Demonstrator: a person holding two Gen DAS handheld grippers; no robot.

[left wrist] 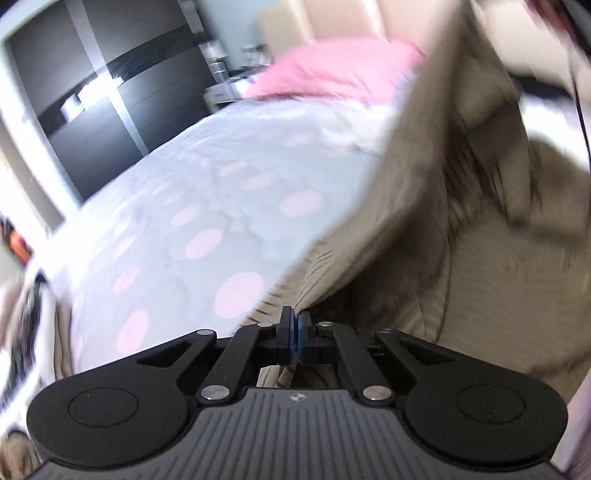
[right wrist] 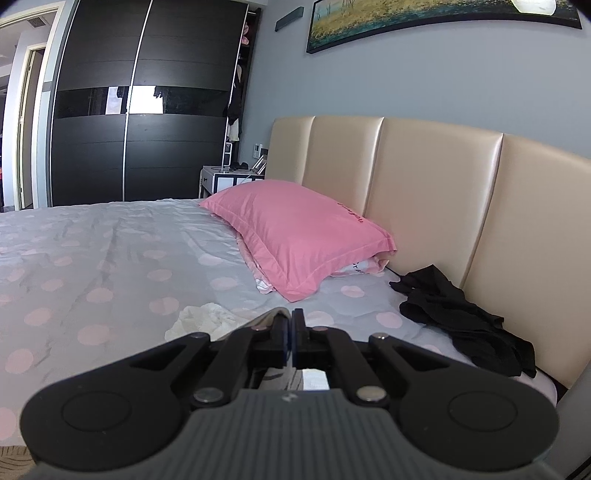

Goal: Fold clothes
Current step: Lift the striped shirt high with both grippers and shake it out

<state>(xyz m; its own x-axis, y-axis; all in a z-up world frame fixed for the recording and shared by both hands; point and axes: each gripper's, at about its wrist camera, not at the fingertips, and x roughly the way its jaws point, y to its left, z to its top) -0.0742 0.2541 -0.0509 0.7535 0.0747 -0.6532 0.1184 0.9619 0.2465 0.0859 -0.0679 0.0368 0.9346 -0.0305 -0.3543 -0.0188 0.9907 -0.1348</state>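
Above the grey, pink-dotted bedspread (left wrist: 207, 192), the left gripper (left wrist: 295, 326) pinches an edge of the beige ribbed garment (left wrist: 424, 229) and the right gripper (right wrist: 290, 325), pressed together, seemingly pinches another, lifting before spreading it flat.

We count one pink pillow (right wrist: 303, 236), one beige striped garment (left wrist: 461, 229), one black garment (right wrist: 465, 321), one small white cloth (right wrist: 203, 317), one framed picture (right wrist: 436, 18) and two grippers.
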